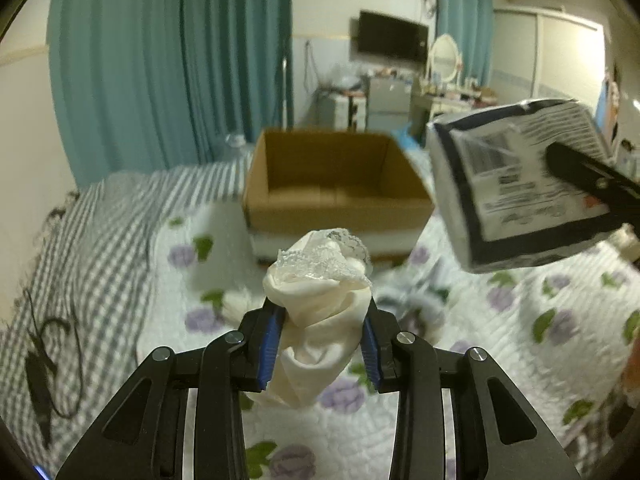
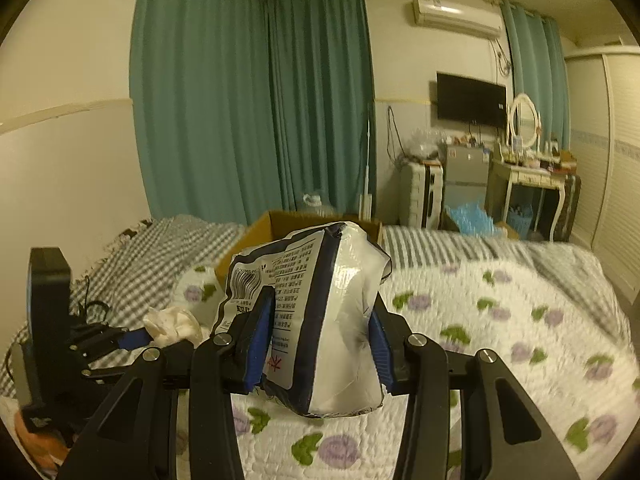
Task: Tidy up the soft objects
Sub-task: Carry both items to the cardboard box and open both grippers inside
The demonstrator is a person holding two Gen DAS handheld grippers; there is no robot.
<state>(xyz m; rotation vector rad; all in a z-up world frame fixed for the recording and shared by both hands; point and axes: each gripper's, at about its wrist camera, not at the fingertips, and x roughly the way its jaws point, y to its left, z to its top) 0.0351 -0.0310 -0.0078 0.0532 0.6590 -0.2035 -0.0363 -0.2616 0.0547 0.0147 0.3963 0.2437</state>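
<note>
My left gripper (image 1: 320,316) is shut on a cream rolled cloth with a lace edge (image 1: 320,304) and holds it above the flowered quilt, in front of an open cardboard box (image 1: 336,184). My right gripper (image 2: 320,320) is shut on a white and dark-blue tissue pack (image 2: 316,320), held in the air. In the left wrist view the pack (image 1: 516,188) hangs right of the box with a right finger (image 1: 588,176) on it. In the right wrist view the left gripper (image 2: 136,338) and cloth (image 2: 172,326) are at lower left, and the box (image 2: 276,224) lies behind the pack.
The box sits on a bed with a flowered quilt (image 2: 500,320) and a grey checked blanket (image 1: 80,264). A black cable (image 1: 44,352) lies on the blanket. Teal curtains (image 2: 256,112), a small fridge (image 2: 464,184) and a dressing table (image 2: 528,176) stand beyond the bed.
</note>
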